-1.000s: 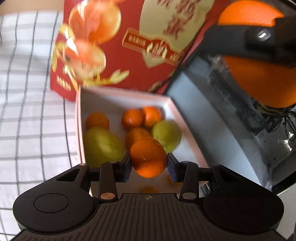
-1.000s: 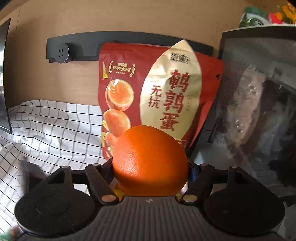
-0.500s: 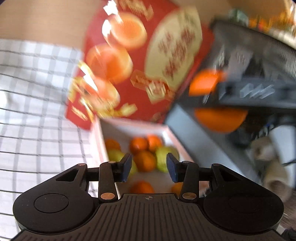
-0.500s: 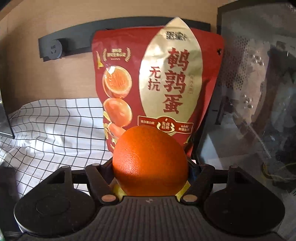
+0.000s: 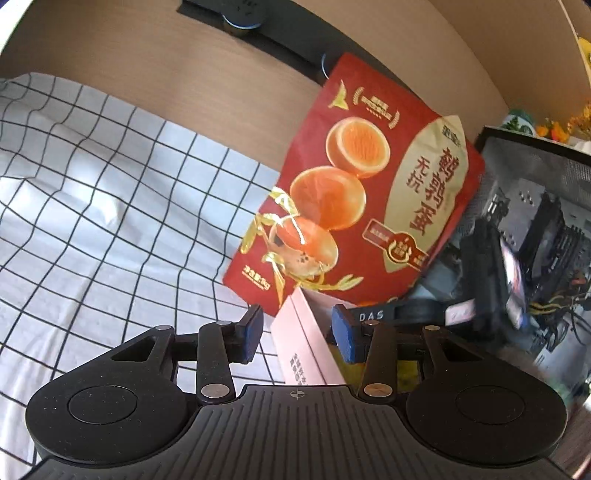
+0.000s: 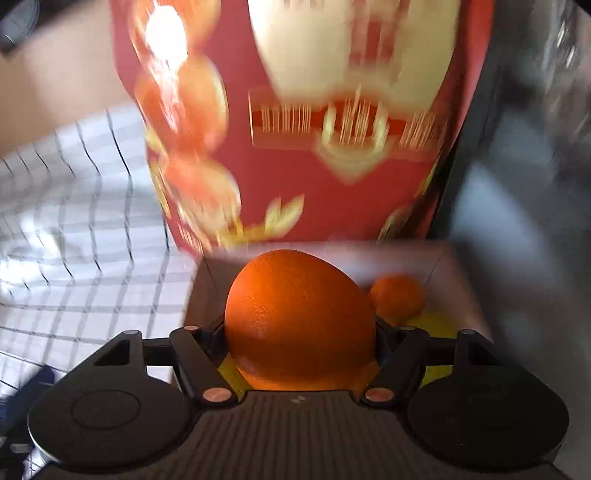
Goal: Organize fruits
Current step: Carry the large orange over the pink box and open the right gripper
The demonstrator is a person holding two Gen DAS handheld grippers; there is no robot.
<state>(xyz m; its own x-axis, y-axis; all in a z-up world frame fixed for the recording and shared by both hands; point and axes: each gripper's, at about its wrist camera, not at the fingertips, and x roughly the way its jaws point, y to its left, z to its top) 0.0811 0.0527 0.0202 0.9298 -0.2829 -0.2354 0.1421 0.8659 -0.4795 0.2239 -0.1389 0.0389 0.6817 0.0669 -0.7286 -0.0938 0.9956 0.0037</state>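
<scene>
My right gripper (image 6: 301, 332) is shut on a large orange (image 6: 299, 325) and holds it over the near end of the pale pink box (image 6: 207, 280). A small orange (image 6: 397, 297) and something yellow-green (image 6: 436, 325) lie in the box behind it. The right wrist view is motion-blurred. My left gripper (image 5: 297, 334) is open and empty, raised at the box's left wall (image 5: 306, 347). The box's inside is hidden in the left wrist view. The right gripper's black finger (image 5: 402, 314) shows just beyond my left fingertips.
A red snack bag (image 5: 365, 206) stands upright behind the box (image 6: 306, 122). A glass-sided computer case (image 5: 535, 258) is to the right. A white checked cloth (image 5: 110, 206) covers the surface to the left. A wooden wall with a black socket strip (image 5: 240, 18) is behind.
My left gripper let its small orange go into the box, then rose and tilted up. My right gripper moved down and forward over the box with the large orange.
</scene>
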